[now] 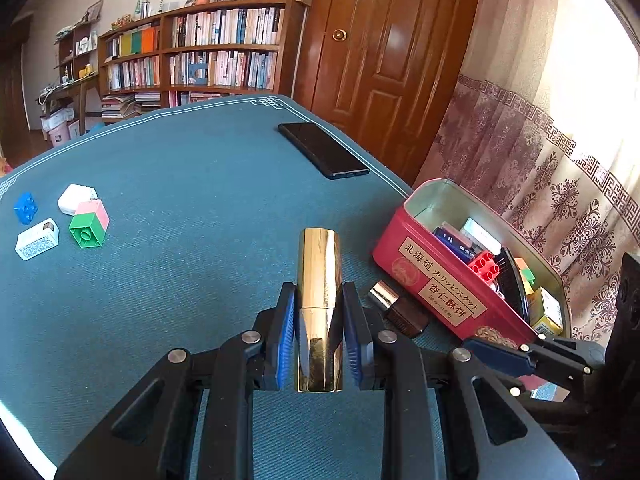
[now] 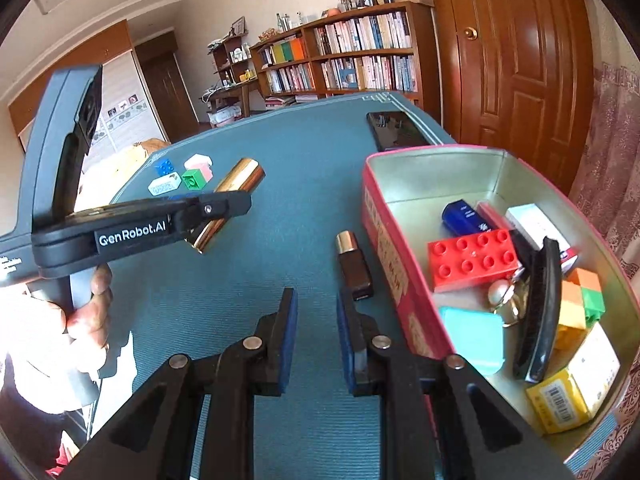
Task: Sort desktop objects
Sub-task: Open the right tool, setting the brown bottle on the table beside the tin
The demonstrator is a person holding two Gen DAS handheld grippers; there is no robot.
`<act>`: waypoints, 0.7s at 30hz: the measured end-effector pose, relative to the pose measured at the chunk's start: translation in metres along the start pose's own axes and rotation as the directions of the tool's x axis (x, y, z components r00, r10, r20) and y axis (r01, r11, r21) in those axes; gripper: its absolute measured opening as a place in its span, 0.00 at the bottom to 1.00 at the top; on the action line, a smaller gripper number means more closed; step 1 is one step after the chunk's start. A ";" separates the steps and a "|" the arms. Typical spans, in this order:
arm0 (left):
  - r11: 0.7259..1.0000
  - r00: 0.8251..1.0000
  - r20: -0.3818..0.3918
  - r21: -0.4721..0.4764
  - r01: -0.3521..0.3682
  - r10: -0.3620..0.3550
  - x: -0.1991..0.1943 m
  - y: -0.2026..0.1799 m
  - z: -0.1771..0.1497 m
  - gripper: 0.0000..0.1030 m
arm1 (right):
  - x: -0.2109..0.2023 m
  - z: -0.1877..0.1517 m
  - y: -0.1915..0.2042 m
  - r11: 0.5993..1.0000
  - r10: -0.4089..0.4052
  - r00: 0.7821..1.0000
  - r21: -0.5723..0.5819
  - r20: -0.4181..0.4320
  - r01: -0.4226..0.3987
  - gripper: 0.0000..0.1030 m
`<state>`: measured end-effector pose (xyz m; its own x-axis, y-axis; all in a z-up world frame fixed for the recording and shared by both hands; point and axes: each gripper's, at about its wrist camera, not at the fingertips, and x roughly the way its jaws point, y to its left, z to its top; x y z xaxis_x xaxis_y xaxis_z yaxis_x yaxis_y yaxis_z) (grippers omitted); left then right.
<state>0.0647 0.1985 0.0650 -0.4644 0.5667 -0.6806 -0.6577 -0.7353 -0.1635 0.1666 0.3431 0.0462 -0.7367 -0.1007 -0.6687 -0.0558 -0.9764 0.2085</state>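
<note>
My left gripper (image 1: 319, 296) is shut on a gold tube (image 1: 320, 272) and holds it above the blue table cover. In the right wrist view this gripper (image 2: 224, 204) and the gold tube (image 2: 240, 180) hang at the left, held by a person's hand. My right gripper (image 2: 316, 304) is shut, its pads a narrow gap apart with nothing between them. Just beyond its right finger lies a small brown bottle (image 2: 354, 264) with a silver cap, against the wall of the red tin (image 2: 384, 232). In the left wrist view the brown bottle (image 1: 400, 308) lies beside the red tin (image 1: 440, 280).
The tin holds a red brick (image 2: 474, 258), a black comb (image 2: 538, 312), a yellow box (image 2: 560, 404) and several other items. At far left lie a blue brick (image 1: 26, 208), a white case (image 1: 77, 199), a pink-green brick (image 1: 89, 224) and a white labelled box (image 1: 37, 239). A black phone (image 1: 324, 150) rests near the far edge.
</note>
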 end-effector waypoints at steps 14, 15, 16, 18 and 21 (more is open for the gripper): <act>0.998 1.000 -0.006 -0.068 0.013 -0.014 0.002 0.036 -0.015 0.24 | 0.051 0.003 -0.002 0.981 -0.179 0.980 0.063 -0.085 0.185 0.21; 0.997 1.000 -0.005 -0.071 0.015 -0.016 0.001 0.038 -0.016 0.24 | 0.053 0.004 -0.001 0.979 -0.190 0.978 0.057 -0.085 0.195 0.21; 0.997 1.000 -0.004 -0.073 0.016 -0.017 0.001 0.040 -0.017 0.24 | 0.054 0.006 0.001 0.977 -0.200 0.976 0.051 -0.085 0.205 0.21; 0.997 1.000 -0.003 -0.077 0.019 -0.019 0.001 0.043 -0.017 0.24 | 0.058 0.008 0.001 0.977 -0.206 0.974 0.045 -0.093 0.211 0.21; 0.996 1.000 -0.003 -0.085 0.023 -0.024 0.002 0.046 -0.018 0.24 | 0.065 0.014 -0.001 0.981 -0.184 0.977 0.044 -0.108 0.190 0.21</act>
<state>0.0442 0.1587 0.0427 -0.4470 0.5830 -0.6784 -0.6154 -0.7509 -0.2397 0.1091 0.3402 0.0124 -0.6365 0.0609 -0.7689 -0.2245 -0.9683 0.1092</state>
